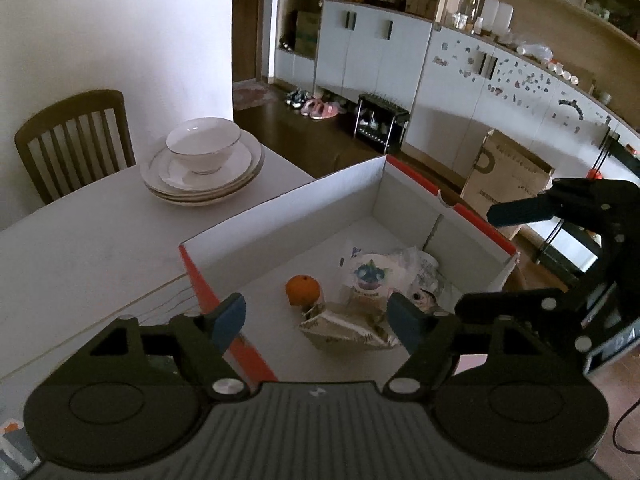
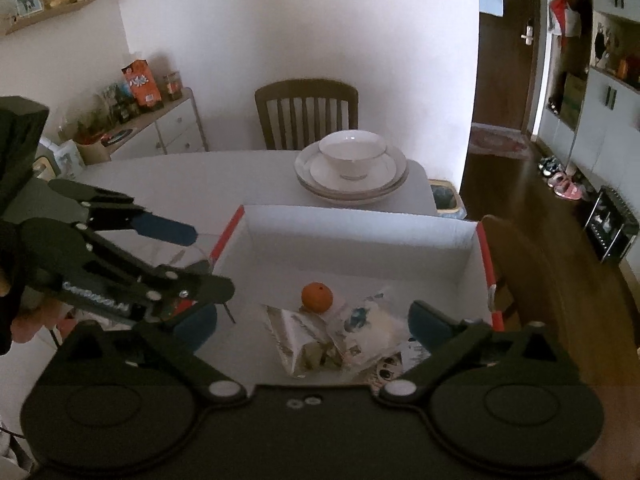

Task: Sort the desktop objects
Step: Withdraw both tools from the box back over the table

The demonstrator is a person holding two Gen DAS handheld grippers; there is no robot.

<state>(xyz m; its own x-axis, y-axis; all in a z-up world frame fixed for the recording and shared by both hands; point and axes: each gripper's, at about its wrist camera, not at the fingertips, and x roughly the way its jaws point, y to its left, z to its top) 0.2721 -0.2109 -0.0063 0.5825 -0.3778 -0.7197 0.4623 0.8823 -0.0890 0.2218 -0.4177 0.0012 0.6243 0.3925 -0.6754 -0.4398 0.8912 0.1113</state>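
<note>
Both grippers are held above an open box that sits on the white table. The left gripper is spread wide, and nothing is gripped between its blue pads. The right gripper is likewise spread wide and empty. Inside the box, an orange is seen on the floor — just beside it a silver foil packet, and against that a clear bag with a blue print. Beyond the box, a bowl is stacked on plates near the table's far edge, with a chair behind.
</note>
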